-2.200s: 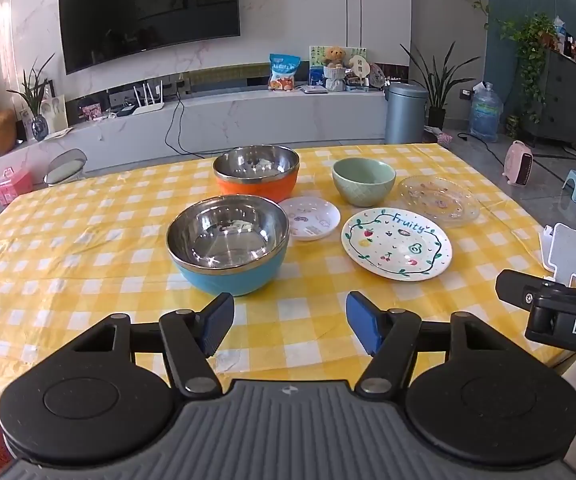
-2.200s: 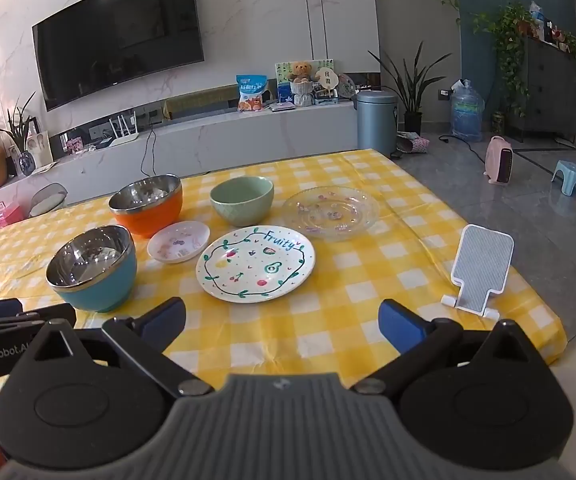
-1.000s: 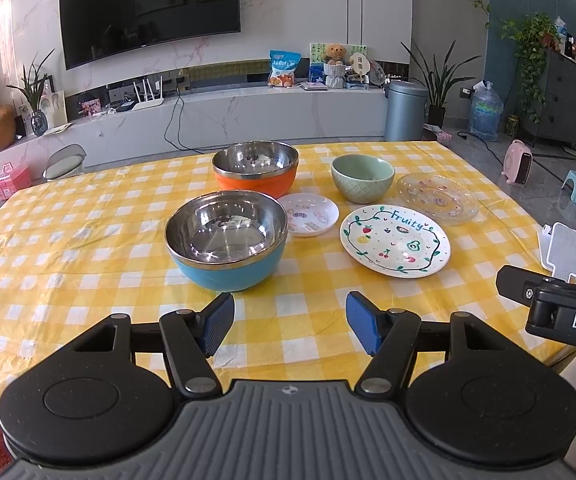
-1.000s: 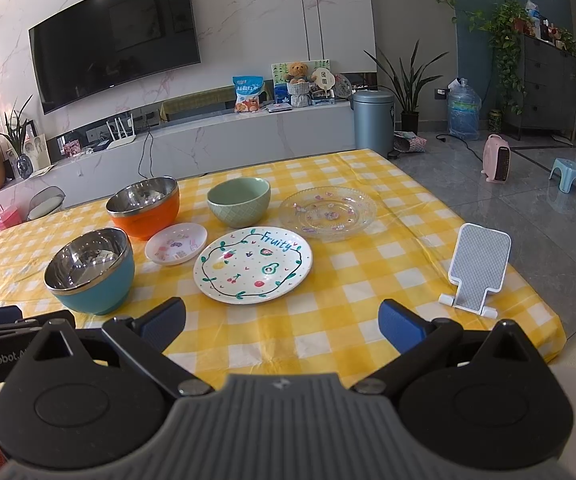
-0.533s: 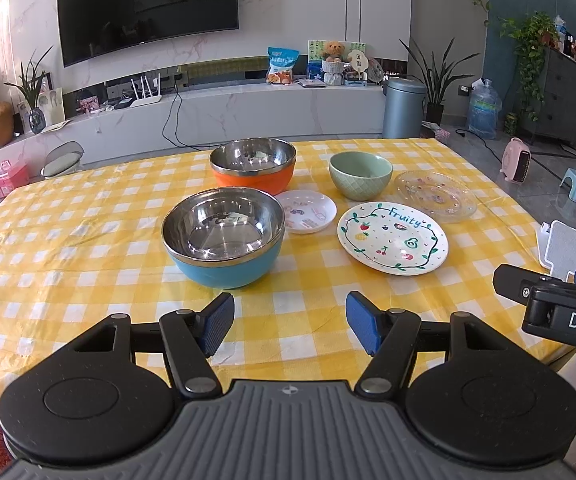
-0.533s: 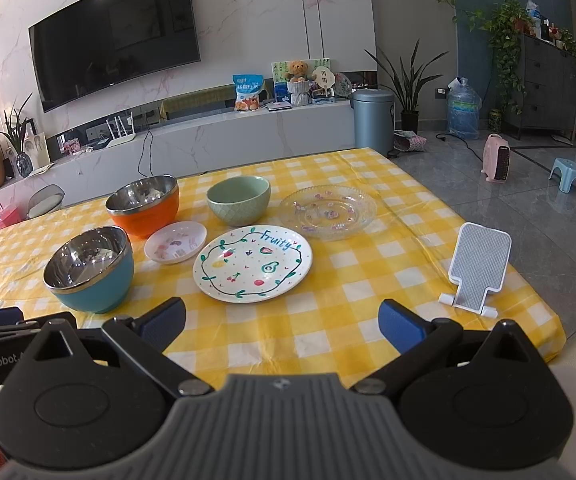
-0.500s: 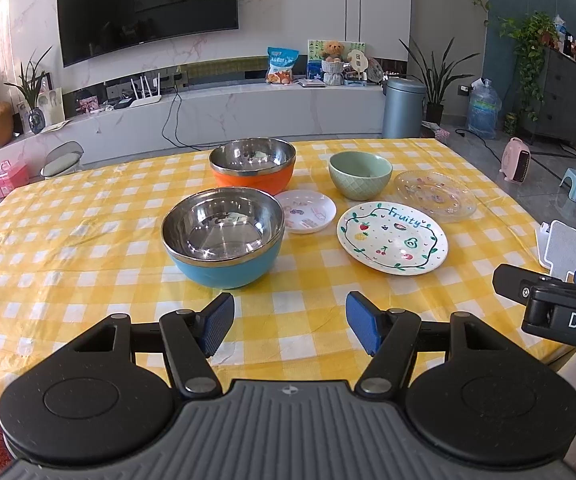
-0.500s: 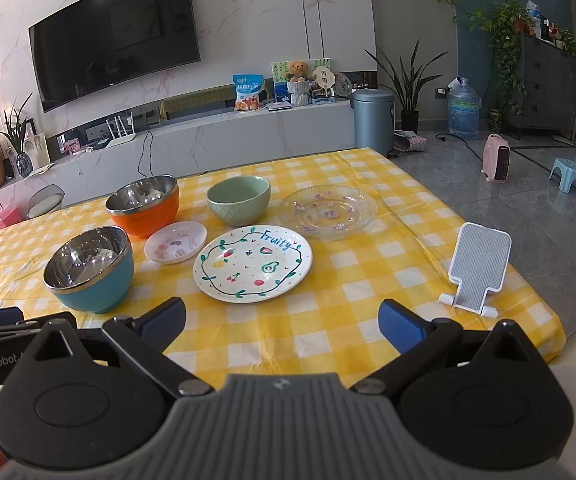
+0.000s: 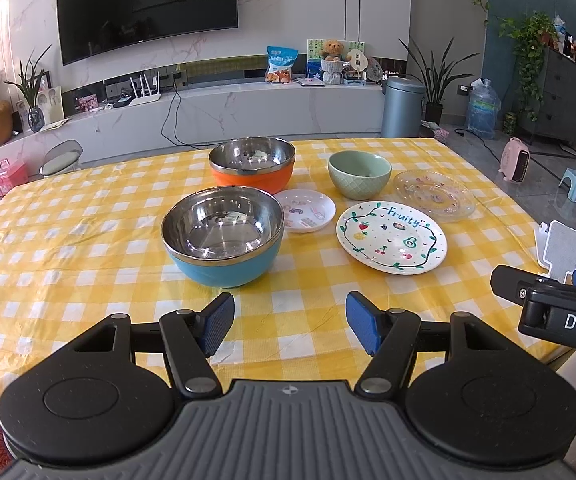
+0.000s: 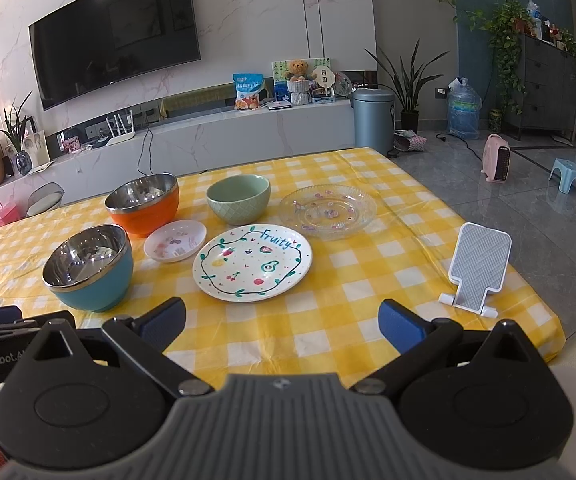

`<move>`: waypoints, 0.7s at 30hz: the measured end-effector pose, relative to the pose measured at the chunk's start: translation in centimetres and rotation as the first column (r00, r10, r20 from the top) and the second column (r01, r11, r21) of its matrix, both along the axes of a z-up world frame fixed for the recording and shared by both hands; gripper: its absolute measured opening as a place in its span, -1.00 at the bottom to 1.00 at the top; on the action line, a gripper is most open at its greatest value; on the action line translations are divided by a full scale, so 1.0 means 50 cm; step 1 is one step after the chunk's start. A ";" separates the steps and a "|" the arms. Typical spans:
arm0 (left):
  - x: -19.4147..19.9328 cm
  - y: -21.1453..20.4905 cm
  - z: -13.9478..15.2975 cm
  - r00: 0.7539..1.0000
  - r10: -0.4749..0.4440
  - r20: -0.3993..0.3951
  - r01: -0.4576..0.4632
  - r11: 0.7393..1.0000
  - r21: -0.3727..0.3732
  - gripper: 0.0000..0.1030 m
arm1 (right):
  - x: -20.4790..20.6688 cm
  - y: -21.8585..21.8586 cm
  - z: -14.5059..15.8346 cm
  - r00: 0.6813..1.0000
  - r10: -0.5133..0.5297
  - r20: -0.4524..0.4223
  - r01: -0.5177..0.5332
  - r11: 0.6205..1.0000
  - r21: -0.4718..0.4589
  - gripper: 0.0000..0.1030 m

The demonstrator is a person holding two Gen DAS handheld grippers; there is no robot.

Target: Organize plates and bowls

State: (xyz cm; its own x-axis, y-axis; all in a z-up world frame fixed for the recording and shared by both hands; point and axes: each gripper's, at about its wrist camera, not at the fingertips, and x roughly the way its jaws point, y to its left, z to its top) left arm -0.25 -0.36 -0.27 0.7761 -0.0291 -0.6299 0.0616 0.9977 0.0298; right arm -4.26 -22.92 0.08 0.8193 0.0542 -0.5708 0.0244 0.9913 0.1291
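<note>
On the yellow checked tablecloth stand a blue steel-lined bowl, an orange steel-lined bowl behind it, and a green ceramic bowl. Between them lies a small white saucer. A white "Fruity" plate and a clear glass plate lie to the right. My left gripper hangs open near the table's front edge, short of the blue bowl. My right gripper is open too, in front of the Fruity plate. Both hold nothing.
A white phone stand stands at the table's right front corner. The right gripper's body shows at the left wrist view's right edge. Beyond the table are a TV console, a bin and open floor to the right.
Both views have shifted very slightly; the tableware sits a touch lower and nearer in the frame. Nothing on the table has moved and both grippers stay open.
</note>
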 end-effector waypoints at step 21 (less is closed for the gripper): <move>-0.007 -0.005 -0.004 1.000 0.000 -0.011 0.000 1.000 -0.010 0.48 | 0.000 0.000 -0.001 1.000 -0.001 -0.003 0.001 1.000 -0.002 0.95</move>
State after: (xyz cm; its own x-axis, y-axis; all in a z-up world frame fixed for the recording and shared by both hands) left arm -0.59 -0.59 -0.46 0.7694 -0.0350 -0.6378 0.0615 0.9979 0.0194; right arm -4.25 -22.95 0.03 0.8179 0.0528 -0.5730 0.0252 0.9915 0.1273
